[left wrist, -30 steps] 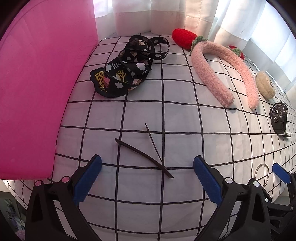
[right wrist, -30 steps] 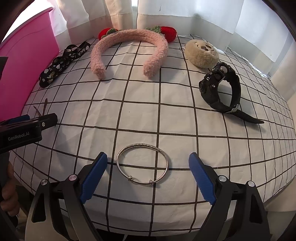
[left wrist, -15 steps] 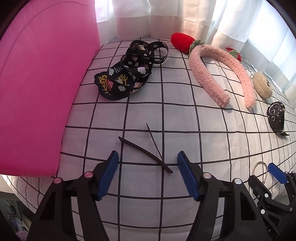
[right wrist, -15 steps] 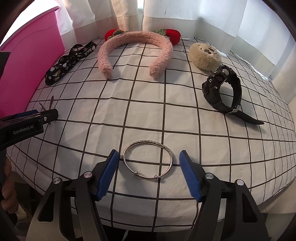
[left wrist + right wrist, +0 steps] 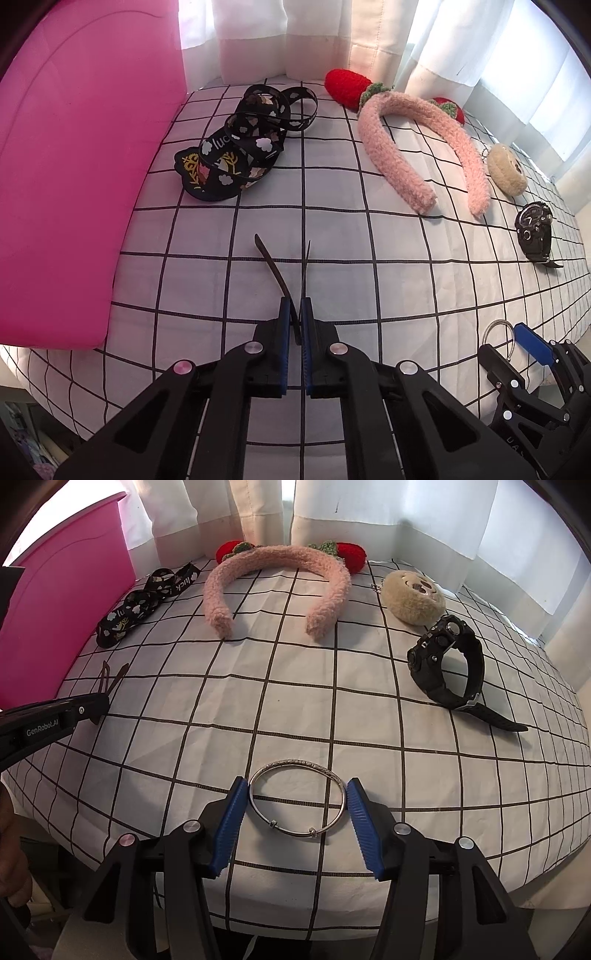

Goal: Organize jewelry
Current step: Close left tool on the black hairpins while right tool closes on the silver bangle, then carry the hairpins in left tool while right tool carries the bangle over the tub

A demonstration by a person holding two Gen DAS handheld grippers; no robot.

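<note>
My left gripper (image 5: 296, 314) is shut on the joined end of a thin dark two-pronged hairpin (image 5: 275, 271); its prongs point away over the checked cloth. It also shows at the left of the right wrist view (image 5: 110, 681). My right gripper (image 5: 295, 794) has closed onto a silver bangle (image 5: 297, 797) lying flat near the table's front edge; both blue pads touch its sides. The bangle (image 5: 496, 330) and right gripper (image 5: 532, 343) show at lower right of the left wrist view.
A pink storage box (image 5: 74, 166) stands at the left. On the checked cloth (image 5: 295, 701) lie a black patterned lanyard (image 5: 243, 147), a pink fluffy headband (image 5: 277, 587) with red strawberries, a beige plush charm (image 5: 412, 596) and a black watch (image 5: 447, 664). White curtains hang behind.
Both grippers closed. The left one shut on the hairpin, turning its prongs to point away. The right one narrowed until its pads met the bangle's sides.
</note>
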